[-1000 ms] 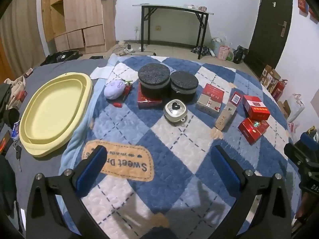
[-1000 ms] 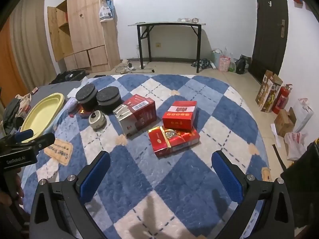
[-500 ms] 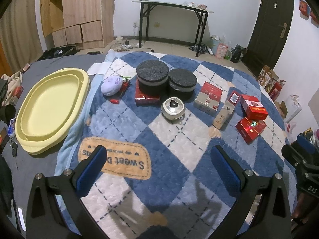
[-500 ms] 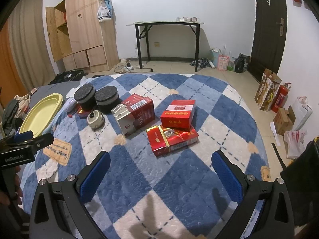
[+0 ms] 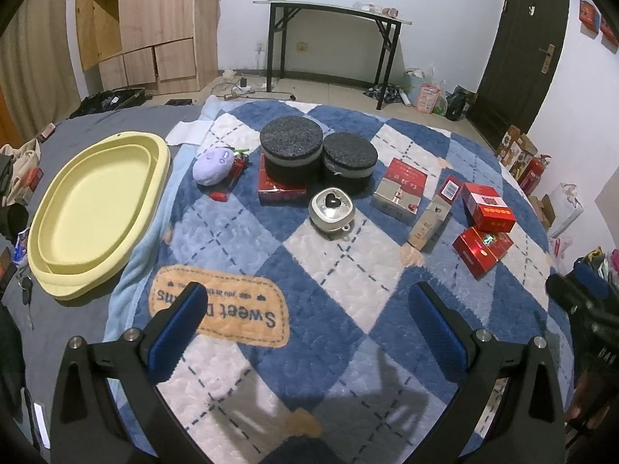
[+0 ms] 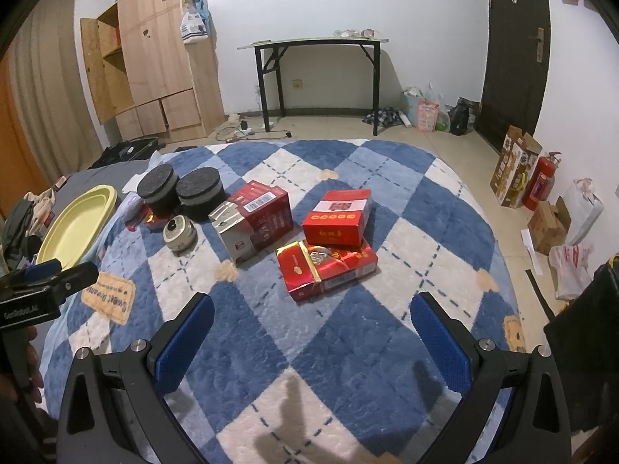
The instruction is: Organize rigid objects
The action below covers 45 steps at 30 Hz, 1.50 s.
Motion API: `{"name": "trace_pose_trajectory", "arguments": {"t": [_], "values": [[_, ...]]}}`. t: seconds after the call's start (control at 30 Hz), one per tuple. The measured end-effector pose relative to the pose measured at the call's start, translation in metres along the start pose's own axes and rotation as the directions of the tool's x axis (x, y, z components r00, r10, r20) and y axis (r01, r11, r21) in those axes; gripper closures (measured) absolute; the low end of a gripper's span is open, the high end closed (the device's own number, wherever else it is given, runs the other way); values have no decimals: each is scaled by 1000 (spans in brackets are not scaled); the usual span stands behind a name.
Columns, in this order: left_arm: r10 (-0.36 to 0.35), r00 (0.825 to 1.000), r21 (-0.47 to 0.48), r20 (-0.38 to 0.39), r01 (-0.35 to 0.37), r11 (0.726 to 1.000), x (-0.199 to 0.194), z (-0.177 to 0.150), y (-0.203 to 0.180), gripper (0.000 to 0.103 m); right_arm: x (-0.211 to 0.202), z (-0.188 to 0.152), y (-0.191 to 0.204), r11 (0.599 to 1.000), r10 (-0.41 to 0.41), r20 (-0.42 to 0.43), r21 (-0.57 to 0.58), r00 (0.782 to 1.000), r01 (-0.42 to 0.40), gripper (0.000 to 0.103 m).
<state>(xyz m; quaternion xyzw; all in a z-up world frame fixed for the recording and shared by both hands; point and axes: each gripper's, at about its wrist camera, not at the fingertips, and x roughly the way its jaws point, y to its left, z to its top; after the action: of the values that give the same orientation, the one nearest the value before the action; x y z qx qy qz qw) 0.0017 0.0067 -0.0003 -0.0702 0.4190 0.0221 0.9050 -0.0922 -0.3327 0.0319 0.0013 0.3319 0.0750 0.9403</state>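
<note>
Several rigid objects lie on a blue and white checked rug (image 5: 317, 270): two round black tins (image 5: 291, 150), a small silver tin (image 5: 332, 208), a purple plush (image 5: 213, 164), and red boxes (image 5: 488, 212). A yellow oval tray (image 5: 93, 208) lies at the left. My left gripper (image 5: 309, 321) is open and empty above the rug's near part. My right gripper (image 6: 309, 332) is open and empty, just short of a flat red box (image 6: 327, 266) with another red box (image 6: 337, 221) behind it and a red-and-silver box (image 6: 251, 224) to its left.
A black-legged table (image 5: 332, 38) and a wooden cabinet (image 5: 147, 31) stand at the far wall. A dark door (image 6: 514, 50), cartons and a fire extinguisher (image 6: 539, 181) are on the right. Clutter lies left of the tray.
Both grippers have drifted slightly back and up, so the objects look a little farther. Both stay open and empty. No object has moved.
</note>
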Motion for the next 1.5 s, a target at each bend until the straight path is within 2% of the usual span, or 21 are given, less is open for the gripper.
{"name": "trace_pose_trajectory", "arguments": {"t": [0.2, 0.4, 0.53, 0.6, 0.7, 0.73, 0.8, 0.97, 1.1, 1.17, 1.23, 1.27, 1.3, 1.33, 1.37, 1.5], "values": [[34, 999, 34, 17, -35, 999, 2, 13, -3, 0, 11, 26, -15, 999, -37, 32, 41, 999, 35, 0], [16, 998, 33, 52, -18, 999, 20, 56, 5, 0, 60, 77, -16, 994, -67, -65, 78, 996, 72, 0], [-12, 999, 41, 43, 10, 999, 44, 82, 4, 0, 107, 99, -10, 993, -101, -139, 41, 985, 107, 0], [-1, 1000, 85, 30, -1, 996, 61, 92, -2, 0, 130, 102, -16, 992, -85, -176, 78, 981, 100, 0], [42, 999, 136, 23, -45, 990, 85, 101, -5, 0, 153, 105, -23, 987, -109, -200, 92, 974, 129, 0], [57, 998, 137, 17, -59, 989, 93, 102, -2, 0, 161, 103, -28, 985, -108, -223, 108, 969, 135, 0], [81, 997, 109, 0, -81, 991, 111, 106, 9, 0, 173, 98, -33, 983, -76, -224, 147, 972, 110, 0], [22, 1000, 31, 5, -22, 999, 131, 111, 27, 0, 192, 82, -38, 979, -65, -218, 176, 974, 105, 0], [-13, 1000, 17, 10, 13, 1000, 142, 113, 27, 0, 202, 76, -38, 984, -102, -198, 125, 975, 128, 1], [-20, 1000, 26, 21, 19, 999, 144, 114, 26, 3, 204, 74, -40, 983, -134, -184, 96, 974, 154, 4], [-35, 999, 22, 36, 35, 999, 142, 116, 27, 18, 205, 70, -43, 984, -128, -185, 98, 974, 148, 19], [-42, 998, 19, 40, 41, 999, 141, 118, 28, 22, 205, 68, -45, 985, -121, -181, 98, 976, 141, 22], [-50, 998, 13, 45, 49, 999, 140, 119, 28, 30, 204, 67, -45, 987, -119, -171, 91, 978, 136, 29], [-61, 997, 7, 50, 60, 998, 139, 121, 29, 33, 201, 67, -45, 988, -120, -156, 79, 980, 133, 38], [-68, 996, 2, 52, 68, 998, 137, 122, 29, 33, 199, 68, -46, 989, -118, -148, 74, 982, 129, 42], [-76, 994, 11, 73, 75, 997, 120, 127, 28, 33, 182, 70, -47, 991, -106, -95, 68, 990, 113, 45]]}}
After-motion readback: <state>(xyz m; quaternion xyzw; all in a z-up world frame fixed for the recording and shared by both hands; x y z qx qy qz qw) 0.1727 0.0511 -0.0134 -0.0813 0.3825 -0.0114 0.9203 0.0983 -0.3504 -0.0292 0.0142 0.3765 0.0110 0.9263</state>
